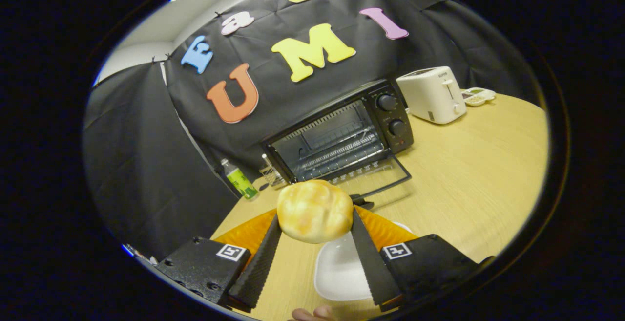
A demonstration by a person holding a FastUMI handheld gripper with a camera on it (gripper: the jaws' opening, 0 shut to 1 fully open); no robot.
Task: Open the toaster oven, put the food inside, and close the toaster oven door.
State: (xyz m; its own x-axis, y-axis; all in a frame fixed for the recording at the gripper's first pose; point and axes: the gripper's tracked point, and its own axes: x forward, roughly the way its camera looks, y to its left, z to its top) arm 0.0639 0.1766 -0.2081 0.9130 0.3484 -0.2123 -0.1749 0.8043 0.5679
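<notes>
Bread roll [315,211] sits clamped between both fingers of the gripper [315,223], lifted above a white plate [339,272] and facing the toaster oven [342,135], whose glass door [373,177] lies open on the table [478,164]. Light and soft, it likely squashes under pressure; a gentle hold across its middle looks safest.

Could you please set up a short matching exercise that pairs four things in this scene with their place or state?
Things:
1. bun
2. toaster oven door
3. white toaster
4. white plate

Places or states:
A. folded down open
B. beside the toaster oven, near its knobs
C. held in the gripper, both jaws pressing on it
D. on the table beneath the bun

Pairs: 1-C, 2-A, 3-B, 4-D
</notes>
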